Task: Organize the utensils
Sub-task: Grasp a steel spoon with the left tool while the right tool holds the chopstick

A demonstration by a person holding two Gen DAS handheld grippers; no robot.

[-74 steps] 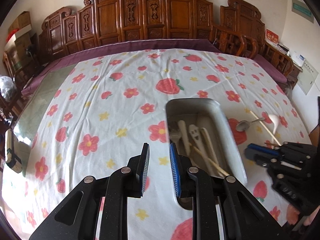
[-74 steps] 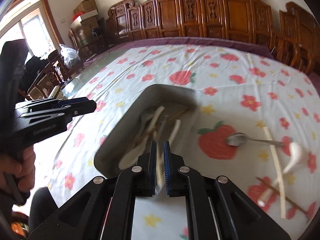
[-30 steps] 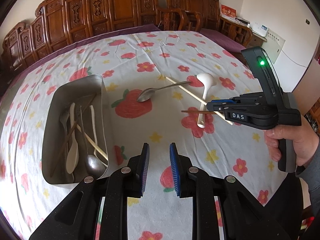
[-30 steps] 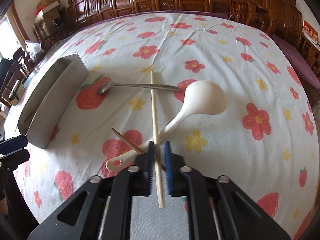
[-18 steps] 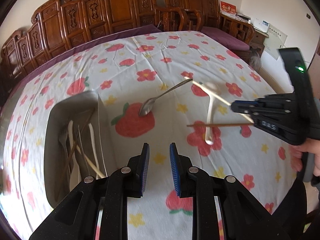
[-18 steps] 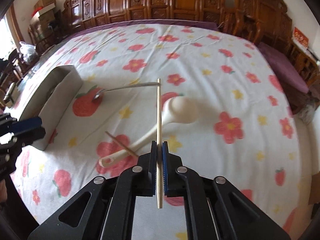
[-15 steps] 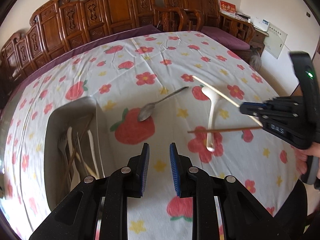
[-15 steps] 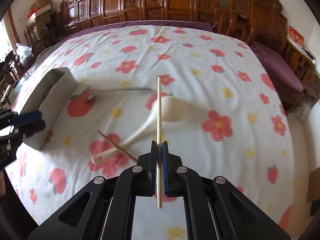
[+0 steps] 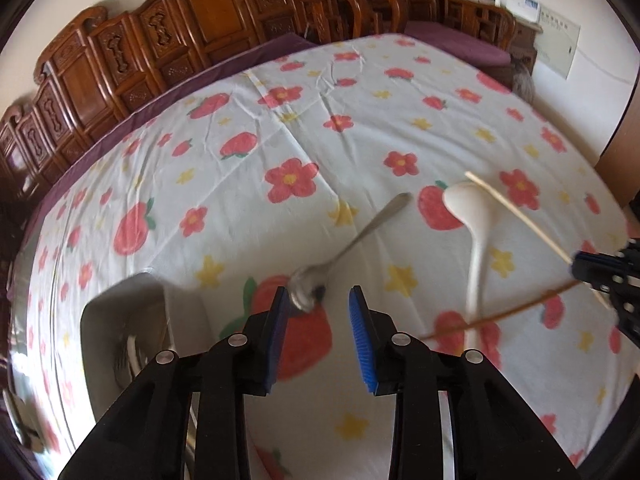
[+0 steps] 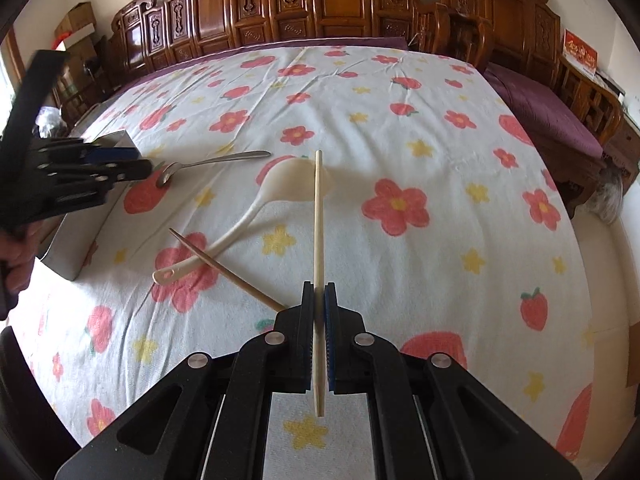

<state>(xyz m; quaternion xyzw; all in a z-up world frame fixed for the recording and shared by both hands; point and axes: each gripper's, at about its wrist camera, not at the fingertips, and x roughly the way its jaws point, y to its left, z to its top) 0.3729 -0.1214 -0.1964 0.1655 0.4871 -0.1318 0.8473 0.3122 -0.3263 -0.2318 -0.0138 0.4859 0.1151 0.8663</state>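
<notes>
We are in a home's dining room: beyond the fingers (image 10: 317, 312) a large tabletop (image 10: 400, 120) wears a strawberry-and-flower cloth, carved wooden chairs (image 10: 280, 4) line the far wall, cardboard boxes (image 10: 76, 24) stack in the far left corner, and a purple-cushioned bench (image 10: 540, 112) sits right.

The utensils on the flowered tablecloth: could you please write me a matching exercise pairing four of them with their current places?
1. pale wooden chopstick
2. metal teaspoon
3. white plastic ladle
4. dark brown chopstick

A. lying across the ladle's handle
B. bowl just ahead of the open left gripper
C. clamped in the right gripper
D. lying between teaspoon and pale chopstick

Pairs: 1-C, 2-B, 3-D, 4-A
</notes>
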